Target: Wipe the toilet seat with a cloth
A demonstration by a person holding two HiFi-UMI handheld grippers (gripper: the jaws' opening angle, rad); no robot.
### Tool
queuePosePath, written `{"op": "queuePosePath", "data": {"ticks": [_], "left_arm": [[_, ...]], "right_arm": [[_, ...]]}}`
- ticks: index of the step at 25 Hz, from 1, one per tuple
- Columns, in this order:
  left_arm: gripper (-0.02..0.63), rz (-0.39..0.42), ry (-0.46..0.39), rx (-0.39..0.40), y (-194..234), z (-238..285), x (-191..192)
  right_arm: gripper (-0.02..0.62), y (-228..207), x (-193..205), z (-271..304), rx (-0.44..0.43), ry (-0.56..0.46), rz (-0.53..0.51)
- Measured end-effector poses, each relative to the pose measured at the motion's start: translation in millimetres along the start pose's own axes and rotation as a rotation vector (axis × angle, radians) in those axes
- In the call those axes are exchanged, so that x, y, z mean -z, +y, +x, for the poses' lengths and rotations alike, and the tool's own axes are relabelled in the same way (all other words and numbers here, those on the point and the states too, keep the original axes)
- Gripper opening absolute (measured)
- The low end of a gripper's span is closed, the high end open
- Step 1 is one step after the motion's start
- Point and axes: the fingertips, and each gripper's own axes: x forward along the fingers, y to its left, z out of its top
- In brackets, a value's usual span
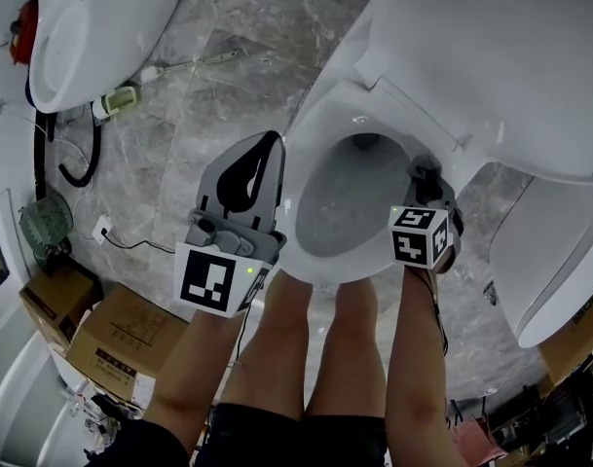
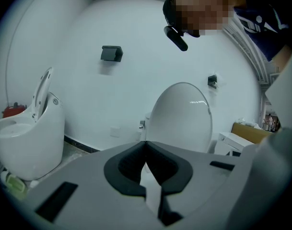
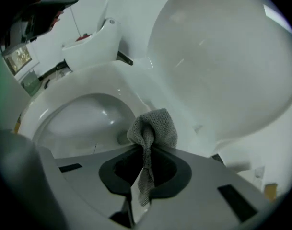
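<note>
Both grippers are hanging over the toilet bowl (image 1: 340, 207). The right gripper (image 3: 148, 146) is pinching a grey cloth (image 3: 156, 126) at the toilet seat (image 1: 320, 120) rim, while the left gripper (image 2: 146, 145) is pressing its jaws together on nothing.

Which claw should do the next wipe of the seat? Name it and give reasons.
Right. The right claw is shut on the cloth and sits by the right rim of the toilet seat. The left claw is shut and empty, with nothing to wipe with.

The marble floor (image 1: 228, 56) bears a toilet (image 1: 320, 134), cardboard boxes (image 1: 121, 343) and a black cable (image 1: 130, 243).
</note>
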Motion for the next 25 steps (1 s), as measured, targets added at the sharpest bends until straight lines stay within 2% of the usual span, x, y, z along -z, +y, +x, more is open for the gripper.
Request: {"op": "queuePosePath", "data": {"ticks": [2,4,8,11,15,19,22,24,25], "left_arm": [[0.012,0.006,0.0,0.005,-0.3,-0.7,-1.3],[0.012,0.005,-0.005,0.004,0.4,-1.3,-3.2],[0.012,0.004,-0.008,-0.004,2.9,-6.0,-4.2],[0.012,-0.004,-0.003,-0.012,3.6,-8.9,-1.4],[0.012,-0.009,-0.001,-0.007,-1.1,-9.5,-0.1],[0.012,-0.009,-0.004,-0.002,-5.7,-8.0,0.1],[0.012,-0.005,-0.004,-0.002,-8.0,-7.9,-1.9],[0.012,-0.009,-0.009,-0.01,-8.7,-8.1,-4.9],[0.012,-0.011,-0.011,-0.015,-8.9,-8.4,-6.2]], "right_arm": [[0.051,-12.5,19.8,-12.4,0.036,0.032,0.003],[0.051,-20.6,23.4,-15.7,0.033,0.031,-0.013],[0.051,-32.3,-9.4,-11.8,0.037,-0.043,-0.176],[0.051,-29.1,-18.1,-10.0,0.001,-0.042,-0.283],[0.051,3.2,21.5,-13.3,-0.175,0.088,-0.365],[0.051,64.5,75.3,-29.6,-0.432,0.228,-0.397],[0.051,105.6,100.0,-48.7,-0.628,0.272,-0.461],[0.051,110.0,104.0,-52.1,-0.676,0.271,-0.507],[0.051,104.9,101.8,-49.6,-0.666,0.266,-0.51]]}}
